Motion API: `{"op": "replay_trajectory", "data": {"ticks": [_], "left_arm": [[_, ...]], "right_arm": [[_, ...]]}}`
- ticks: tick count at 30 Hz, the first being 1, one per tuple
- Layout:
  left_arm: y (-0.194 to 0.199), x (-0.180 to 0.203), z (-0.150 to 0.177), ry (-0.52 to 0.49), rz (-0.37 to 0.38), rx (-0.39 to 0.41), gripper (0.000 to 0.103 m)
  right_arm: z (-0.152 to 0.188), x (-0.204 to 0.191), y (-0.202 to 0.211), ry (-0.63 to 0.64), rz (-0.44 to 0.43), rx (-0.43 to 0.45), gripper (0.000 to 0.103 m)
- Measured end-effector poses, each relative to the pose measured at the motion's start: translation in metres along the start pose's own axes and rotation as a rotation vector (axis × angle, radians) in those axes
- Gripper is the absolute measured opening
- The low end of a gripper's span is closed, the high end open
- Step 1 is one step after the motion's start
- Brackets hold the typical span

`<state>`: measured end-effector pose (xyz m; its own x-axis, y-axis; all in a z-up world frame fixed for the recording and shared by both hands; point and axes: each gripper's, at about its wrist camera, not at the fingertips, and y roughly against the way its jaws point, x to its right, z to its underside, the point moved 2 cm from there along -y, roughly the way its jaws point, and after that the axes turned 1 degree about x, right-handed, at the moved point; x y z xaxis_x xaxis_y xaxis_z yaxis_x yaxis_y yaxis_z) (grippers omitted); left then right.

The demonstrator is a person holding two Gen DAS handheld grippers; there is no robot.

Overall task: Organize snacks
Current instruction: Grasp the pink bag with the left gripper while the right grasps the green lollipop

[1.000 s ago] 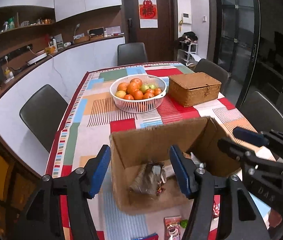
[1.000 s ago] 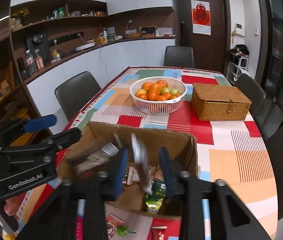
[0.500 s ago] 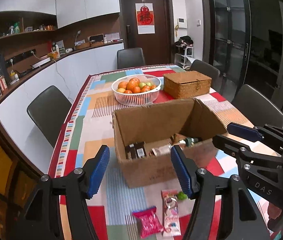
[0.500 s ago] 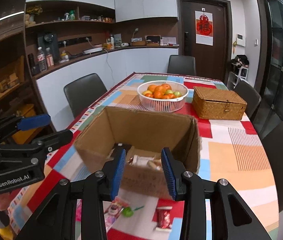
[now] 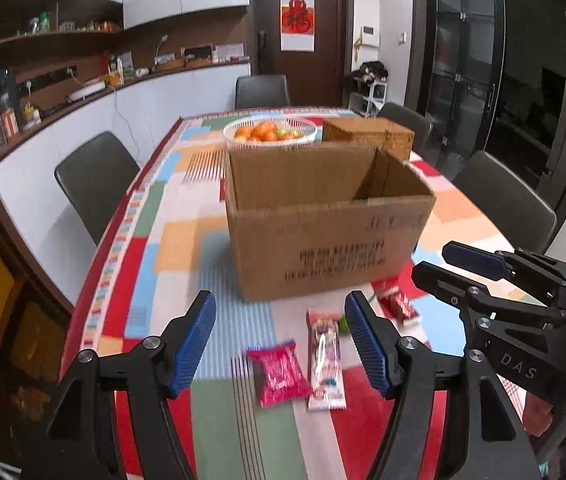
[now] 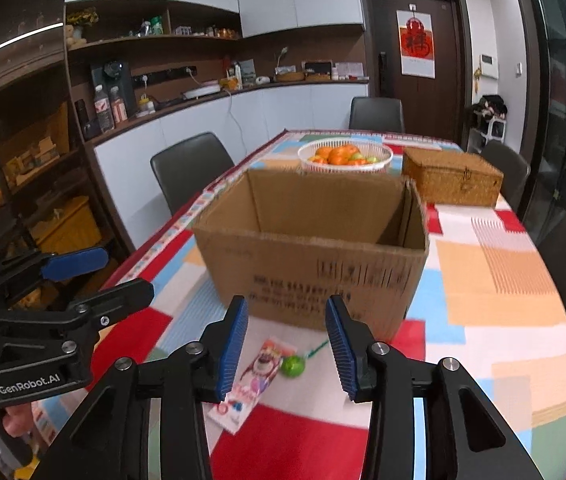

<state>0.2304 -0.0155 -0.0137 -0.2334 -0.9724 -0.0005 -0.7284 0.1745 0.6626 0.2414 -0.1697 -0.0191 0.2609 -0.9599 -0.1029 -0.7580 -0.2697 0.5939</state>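
An open cardboard box (image 5: 323, 224) (image 6: 315, 252) stands on the patterned tablecloth. In front of it lie loose snacks: a pink packet (image 5: 281, 372), a long white packet (image 5: 326, 360) (image 6: 249, 382), a red packet (image 5: 397, 306) and a green lollipop (image 6: 293, 365). My left gripper (image 5: 279, 340) is open and empty above the pink and white packets. My right gripper (image 6: 285, 344) is open and empty above the white packet and lollipop; it also shows at the right of the left wrist view (image 5: 435, 264). The box's inside is hidden.
A white basket of oranges (image 5: 270, 134) (image 6: 345, 157) and a wicker box (image 5: 369, 134) (image 6: 451, 178) stand behind the cardboard box. Dark chairs (image 5: 91, 176) (image 6: 191, 164) line the table sides. A counter and shelves run along the left wall.
Both grippers have pulled back and dropped lower from over the box; the right one let a snack go into it. The box's inside has left view and the loose snacks have come under the grippers.
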Motion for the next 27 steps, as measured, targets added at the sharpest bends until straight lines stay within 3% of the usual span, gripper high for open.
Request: {"op": "replay_trajectory", "data": {"ticks": [13,27], "left_arm": [[-0.039,-0.003,0.059,0.019,0.015,-0.158,0.066],[-0.094,-0.010,0.073,0.059,0.044,-0.255,0.066]], "right_arm": [[0.059,0.002,-0.033,-0.022,-0.007,-0.159,0.041],[0.078,0.013,-0.084,-0.030,-0.019,-0.270,0.041]]}}
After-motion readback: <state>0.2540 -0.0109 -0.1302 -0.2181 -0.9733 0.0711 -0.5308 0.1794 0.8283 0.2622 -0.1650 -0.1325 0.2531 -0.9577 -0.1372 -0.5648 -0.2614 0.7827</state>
